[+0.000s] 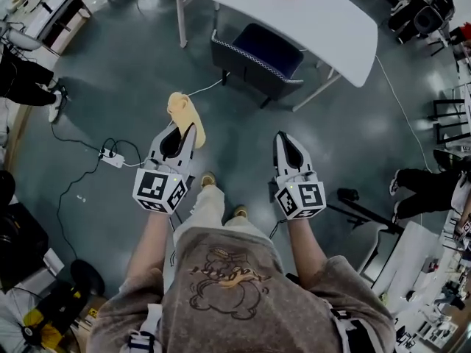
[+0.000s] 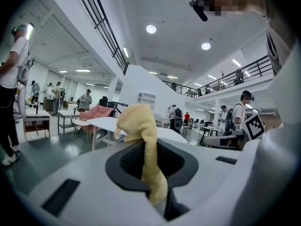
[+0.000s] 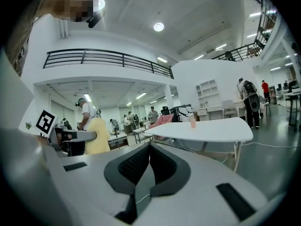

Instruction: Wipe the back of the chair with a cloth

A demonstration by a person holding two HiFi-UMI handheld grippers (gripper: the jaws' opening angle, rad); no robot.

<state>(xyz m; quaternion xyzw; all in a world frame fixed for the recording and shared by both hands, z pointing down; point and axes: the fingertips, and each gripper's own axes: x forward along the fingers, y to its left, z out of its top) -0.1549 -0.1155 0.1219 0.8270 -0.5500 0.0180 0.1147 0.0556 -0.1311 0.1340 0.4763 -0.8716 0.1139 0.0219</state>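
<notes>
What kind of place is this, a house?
Not a house: probably a big open office or lab hall. There's a railed balcony overhead, round ceiling lights, and a white table with a chair.

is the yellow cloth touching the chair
Apart. The head view shows the cloth, clamped in the left gripper, well short of the chair, with bare floor between them.

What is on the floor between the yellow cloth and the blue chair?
In the head view, only bare grey floor and a thin white cable lie between the cloth, pinched in the left gripper, and the chair.
</notes>
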